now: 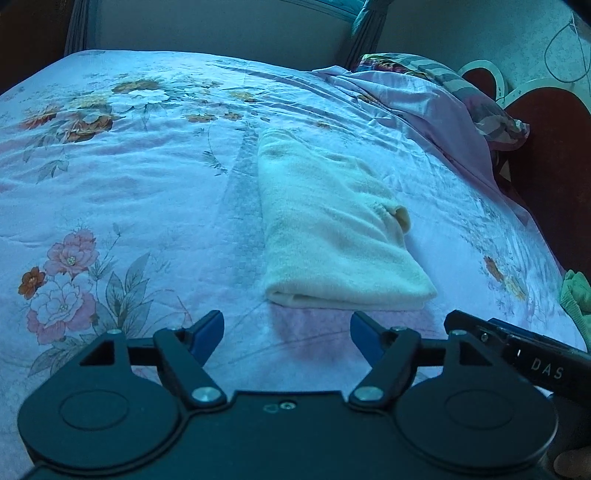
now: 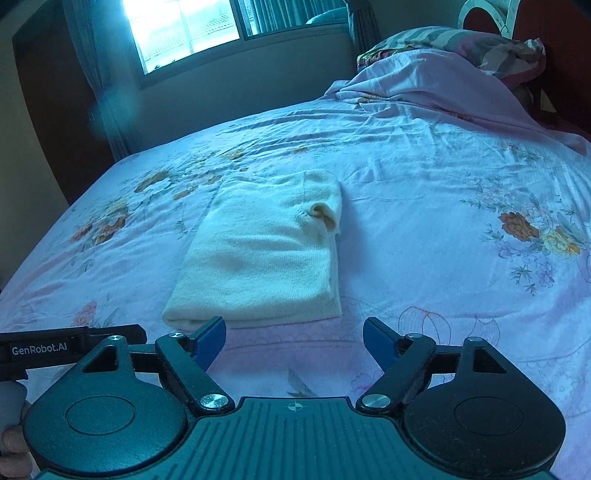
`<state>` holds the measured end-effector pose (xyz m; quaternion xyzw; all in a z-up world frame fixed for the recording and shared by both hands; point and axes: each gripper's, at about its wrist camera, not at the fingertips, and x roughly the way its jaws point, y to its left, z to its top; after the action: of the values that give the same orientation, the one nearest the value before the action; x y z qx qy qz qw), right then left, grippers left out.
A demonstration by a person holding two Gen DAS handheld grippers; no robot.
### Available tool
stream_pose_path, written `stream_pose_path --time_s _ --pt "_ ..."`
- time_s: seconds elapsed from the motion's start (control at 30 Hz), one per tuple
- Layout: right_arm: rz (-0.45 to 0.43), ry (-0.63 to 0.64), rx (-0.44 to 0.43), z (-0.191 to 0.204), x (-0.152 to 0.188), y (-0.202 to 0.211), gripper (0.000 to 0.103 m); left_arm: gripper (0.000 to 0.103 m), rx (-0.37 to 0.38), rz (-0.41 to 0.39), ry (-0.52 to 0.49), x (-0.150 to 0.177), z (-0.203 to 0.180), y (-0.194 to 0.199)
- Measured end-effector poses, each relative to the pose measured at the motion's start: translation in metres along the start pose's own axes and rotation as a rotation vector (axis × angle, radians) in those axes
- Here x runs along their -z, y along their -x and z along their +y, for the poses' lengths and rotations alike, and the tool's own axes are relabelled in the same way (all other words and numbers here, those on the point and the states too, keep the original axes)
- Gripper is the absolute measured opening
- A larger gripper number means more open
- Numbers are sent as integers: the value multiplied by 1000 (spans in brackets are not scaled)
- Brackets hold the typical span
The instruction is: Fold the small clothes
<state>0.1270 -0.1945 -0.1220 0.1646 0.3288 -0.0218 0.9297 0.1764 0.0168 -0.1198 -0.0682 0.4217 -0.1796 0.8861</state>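
A cream knitted garment lies folded into a long rectangle on the floral bedsheet. A rolled cuff sticks out on its right side. It also shows in the right wrist view. My left gripper is open and empty, just short of the garment's near edge. My right gripper is open and empty, also just short of the near edge. Its left fingertip overlaps the garment's near left corner in view. The right gripper's body shows at the right of the left wrist view.
A pile of pink bedding and a patterned pillow lies at the head of the bed by a dark red headboard. A green cloth sits at the bed's right edge. A window and curtains stand beyond the far side.
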Motion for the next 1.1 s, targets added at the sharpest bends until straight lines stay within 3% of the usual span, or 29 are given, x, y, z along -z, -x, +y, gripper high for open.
stream_pose_path --time_s 0.37,0.6,0.77,0.8,0.87,1.1 --pt "85 -102 -29 -41 -66 -117 83 73 32 73 47 -72 12 -102" --pt "100 -182 -82 -64 -97 -173 89 73 145 116 104 -88 20 -153" --pt "105 -177 -147 -66 -101 -194 89 58 202 125 152 -92 25 -165" --pt "109 -174 -163 -64 -102 -196 77 55 215 128 169 -91 28 -166" --pt "136 -138 -177 -56 -104 -202 39 45 220 129 182 -92 30 -167" --pt "95 -116 -179 -43 -106 -190 28 30 179 59 126 -96 15 -146"
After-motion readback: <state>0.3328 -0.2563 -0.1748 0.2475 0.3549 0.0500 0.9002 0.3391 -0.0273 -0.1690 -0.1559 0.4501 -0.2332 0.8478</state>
